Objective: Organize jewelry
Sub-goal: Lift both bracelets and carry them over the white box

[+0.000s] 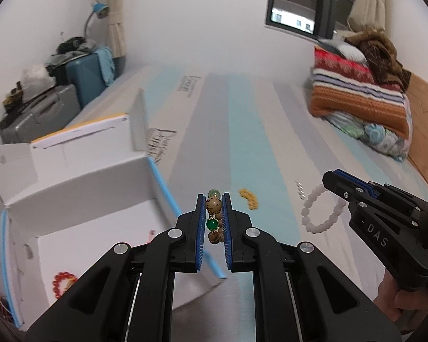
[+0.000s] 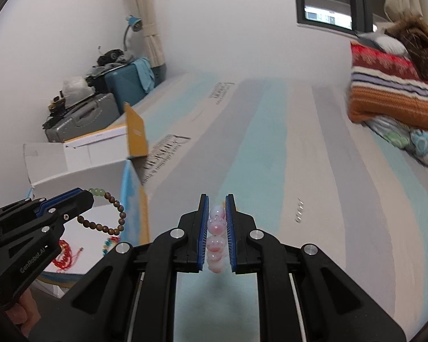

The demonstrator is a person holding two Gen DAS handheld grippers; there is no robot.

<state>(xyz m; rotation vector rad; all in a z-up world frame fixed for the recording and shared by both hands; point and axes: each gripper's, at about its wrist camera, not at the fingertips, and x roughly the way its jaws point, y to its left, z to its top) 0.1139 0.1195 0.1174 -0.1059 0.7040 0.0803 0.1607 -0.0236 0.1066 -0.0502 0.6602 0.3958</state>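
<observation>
While both grippers hang above a striped bed, each grips a bracelet.

Left gripper (image 1: 213, 199) has its jaws nearly closed on a brown bracelet (image 2: 108, 216) with green beads, beside the open white box (image 1: 80, 188) at the bed's left edge. Right gripper (image 2: 216, 199) is pinched the same way on a pink bracelet (image 1: 322, 211), over the middle stripes. A gold chain (image 1: 248, 198) and a small silver piece (image 2: 299, 212) lie on the sheet (image 1: 242, 131). Red beads (image 1: 63, 283) rest inside the box. Folded blankets (image 1: 359, 91) sit at the far right corner.
</observation>
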